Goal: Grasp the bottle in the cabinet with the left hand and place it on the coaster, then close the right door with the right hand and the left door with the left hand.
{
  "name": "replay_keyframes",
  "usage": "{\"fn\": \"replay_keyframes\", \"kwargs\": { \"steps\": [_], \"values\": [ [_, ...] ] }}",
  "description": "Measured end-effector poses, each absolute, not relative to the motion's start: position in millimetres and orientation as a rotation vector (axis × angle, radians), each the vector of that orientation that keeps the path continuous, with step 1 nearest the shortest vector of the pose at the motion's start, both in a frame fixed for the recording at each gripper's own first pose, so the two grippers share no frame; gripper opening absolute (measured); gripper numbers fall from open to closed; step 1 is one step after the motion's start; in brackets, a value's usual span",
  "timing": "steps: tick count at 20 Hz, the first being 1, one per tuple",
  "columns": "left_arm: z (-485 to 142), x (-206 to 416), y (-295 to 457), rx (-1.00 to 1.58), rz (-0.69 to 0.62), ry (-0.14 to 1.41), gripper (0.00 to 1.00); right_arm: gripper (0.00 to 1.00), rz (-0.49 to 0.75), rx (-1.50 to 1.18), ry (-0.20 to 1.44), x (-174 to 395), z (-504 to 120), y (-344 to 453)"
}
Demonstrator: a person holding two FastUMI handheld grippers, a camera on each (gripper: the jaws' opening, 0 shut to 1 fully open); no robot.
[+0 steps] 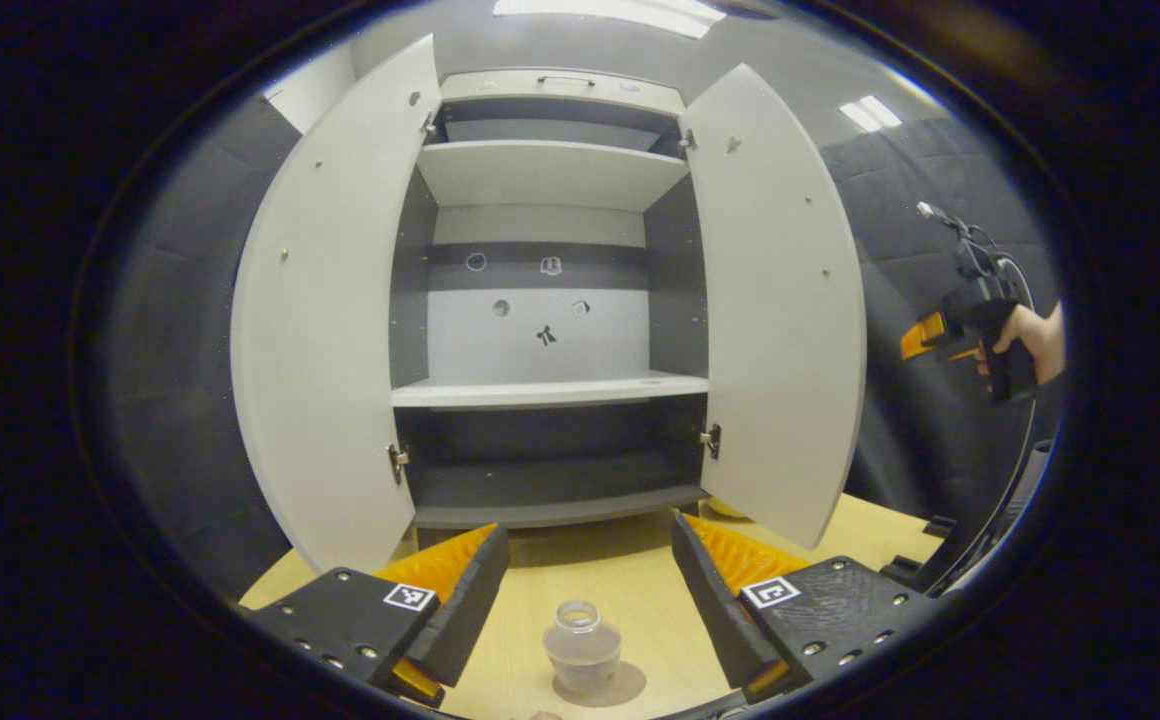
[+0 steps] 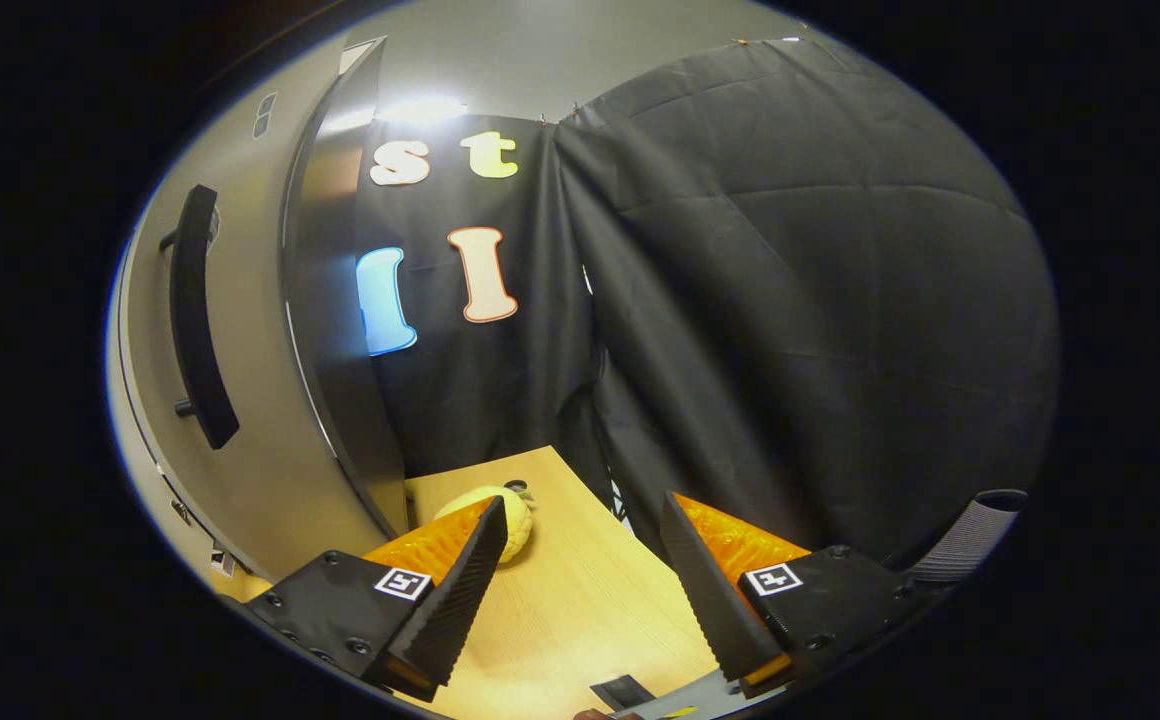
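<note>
A small clear bottle (image 1: pixel 582 645) stands upright on a round brown coaster (image 1: pixel 618 687) on the wooden table. My left gripper (image 1: pixel 590 575) is open, its fingers spread to either side of the bottle and not touching it. Behind it the white cabinet stands with its left door (image 1: pixel 335 320) and right door (image 1: pixel 775 310) both swung wide; the shelves (image 1: pixel 550 390) are bare. Far right in the left gripper view, a hand holds the right gripper (image 1: pixel 925 338) beyond the right door. In the right gripper view my right gripper (image 2: pixel 580 590) is open beside that door's outer face (image 2: pixel 240 400) with its black handle (image 2: pixel 195 320).
A yellow round object (image 2: pixel 495 525) lies on the wooden table (image 2: pixel 560 600) near the foot of the right door. Black cloth wall closes off the right side. A grey ribbed hose (image 2: pixel 970 535) shows at the right edge.
</note>
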State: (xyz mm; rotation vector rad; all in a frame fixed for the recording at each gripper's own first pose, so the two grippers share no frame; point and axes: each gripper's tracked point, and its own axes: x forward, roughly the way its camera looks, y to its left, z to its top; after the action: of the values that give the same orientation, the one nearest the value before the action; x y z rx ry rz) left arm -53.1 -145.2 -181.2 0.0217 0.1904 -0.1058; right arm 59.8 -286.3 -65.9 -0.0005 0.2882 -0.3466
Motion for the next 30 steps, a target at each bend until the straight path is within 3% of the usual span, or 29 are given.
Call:
{"fn": "replay_keyframes", "kwargs": {
  "steps": [9, 14, 16, 19, 20, 21, 23, 24, 25, 28, 29, 30],
  "values": [
    [-91, -19, -111, 0.029, 0.190, 0.226, 0.95, 0.98, -0.151, -0.056, 0.228, 105, -39, -262],
    [-66, -16, -75, 0.036, 0.343, 0.258, 0.95, 0.98, -0.043, -0.072, 0.137, 122, 8, -243],
    [-60, -16, -62, 0.004, 0.379, 0.257, 1.00, 0.98, -0.024, -0.055, 0.107, 127, 26, -233],
    [-52, -20, -37, -0.042, 0.405, 0.215, 0.95, 0.98, 0.014, -0.057, 0.063, 124, 54, -210],
    [-52, -20, -28, -0.055, 0.406, 0.200, 1.00, 0.92, 0.028, -0.066, 0.053, 123, 62, -200],
    [-52, -20, -20, -0.069, 0.402, 0.189, 1.00, 0.92, 0.032, -0.077, 0.051, 122, 68, -195],
    [-52, -17, -10, -0.092, 0.354, 0.170, 0.95, 0.92, 0.015, -0.076, 0.053, 119, 76, -188],
    [-54, -16, -5, -0.098, 0.327, 0.167, 0.97, 0.98, 0.009, -0.066, 0.046, 116, 81, -183],
    [-54, -15, 0, -0.104, 0.305, 0.166, 0.95, 0.92, 0.001, -0.061, 0.039, 114, 84, -179],
    [-54, -15, 9, -0.104, 0.253, 0.152, 0.95, 0.92, -0.040, -0.099, 0.054, 111, 78, -177],
    [-54, -17, 11, -0.096, 0.244, 0.149, 0.95, 0.98, -0.069, -0.117, 0.057, 112, 76, -178],
    [-57, -20, 13, -0.086, 0.240, 0.152, 0.95, 0.97, -0.091, -0.124, 0.051, 106, 78, -178]
  ]
}}
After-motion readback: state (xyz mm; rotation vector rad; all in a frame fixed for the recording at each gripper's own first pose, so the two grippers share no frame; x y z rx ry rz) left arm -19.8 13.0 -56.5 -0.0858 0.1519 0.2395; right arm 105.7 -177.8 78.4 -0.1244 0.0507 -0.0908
